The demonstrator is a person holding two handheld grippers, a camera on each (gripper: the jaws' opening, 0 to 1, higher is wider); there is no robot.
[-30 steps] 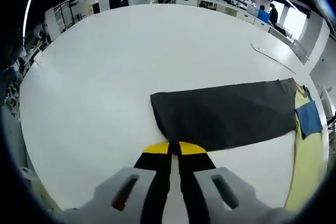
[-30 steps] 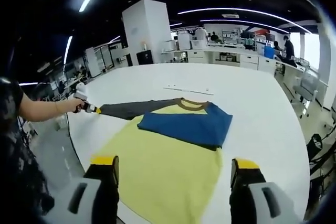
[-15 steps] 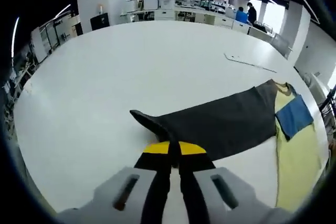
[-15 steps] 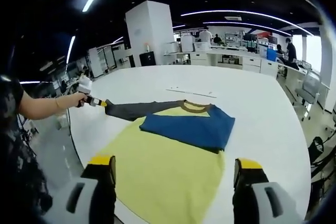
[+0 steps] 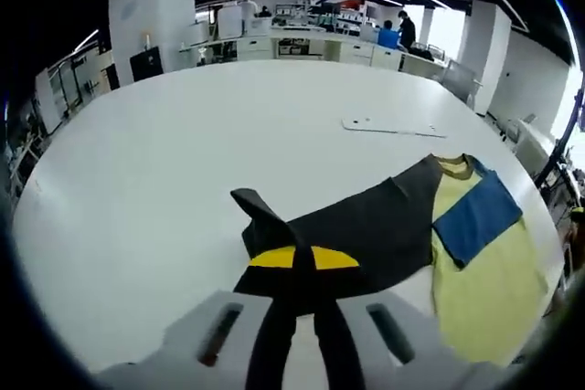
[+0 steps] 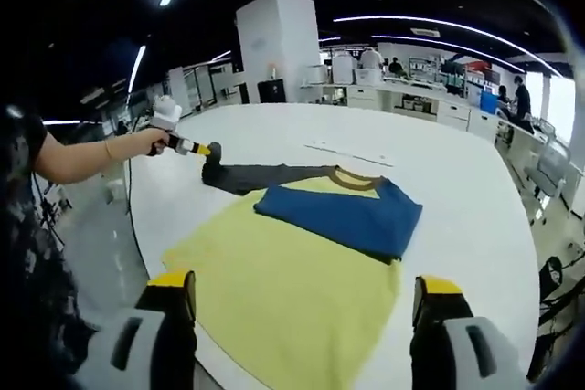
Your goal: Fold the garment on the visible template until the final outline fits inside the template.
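A yellow shirt (image 6: 292, 271) lies flat on the white table (image 6: 457, 180), with its blue sleeve (image 6: 343, 212) folded across the chest below the brown collar (image 6: 356, 178). The dark grey sleeve (image 5: 366, 226) stretches away from the body. Its cuff end is raised and buckled in my left gripper (image 5: 303, 259), which is shut on it. A hand holds that left gripper (image 6: 207, 148) at the table's left side, at the grey sleeve (image 6: 265, 173). My right gripper (image 6: 302, 294) hovers open over the shirt's hem. The yellow body (image 5: 475, 289) and blue sleeve (image 5: 477, 221) lie to the right.
A thin pale strip (image 6: 347, 150) lies on the table beyond the collar, the same strip (image 5: 393, 128) being behind the grey sleeve. The person's arm (image 6: 73, 163) reaches in from the left. Desks, a white column (image 6: 279, 47) and people stand far behind the table.
My left gripper has lifted the grey cuff and carried it toward the shirt body, so the sleeve now buckles and looks shorter. The right gripper stays open over the hem.
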